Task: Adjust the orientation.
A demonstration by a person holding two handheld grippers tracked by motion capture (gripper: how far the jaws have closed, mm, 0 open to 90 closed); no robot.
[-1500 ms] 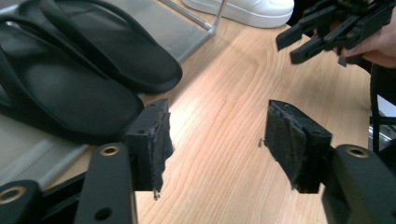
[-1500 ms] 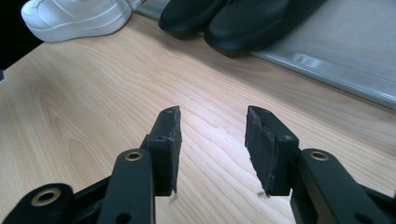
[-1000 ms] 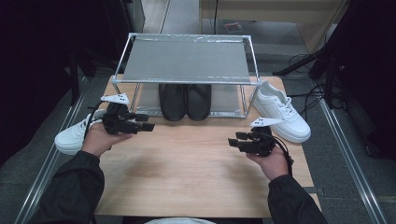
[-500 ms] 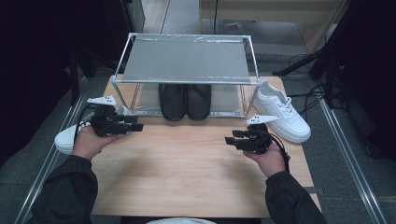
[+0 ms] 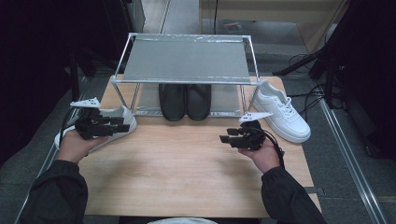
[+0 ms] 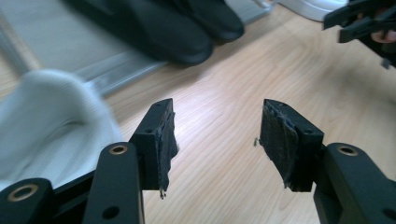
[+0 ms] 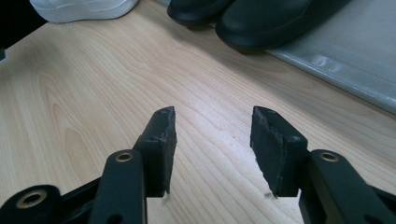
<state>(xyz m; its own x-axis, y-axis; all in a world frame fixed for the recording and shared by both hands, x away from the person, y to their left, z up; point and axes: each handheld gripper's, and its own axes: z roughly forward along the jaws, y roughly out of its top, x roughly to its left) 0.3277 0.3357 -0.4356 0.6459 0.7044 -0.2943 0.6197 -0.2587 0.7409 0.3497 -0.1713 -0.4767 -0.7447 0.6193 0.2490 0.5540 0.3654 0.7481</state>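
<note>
High view: left tool hovers over the heel of the left white sneaker at the counter's left edge, jaws apart with nothing between them, having just narrowed slightly. Right tool hangs over bare counter, jaws apart and empty, near the right white sneaker. Black shoes sit under the metal rack.

White sneaker at the left edge of the surface

The white sneaker lay on its sole at the left edge of the wooden surface, just beside the rack's front left leg, with its padded collar close to the left claw.
</note>
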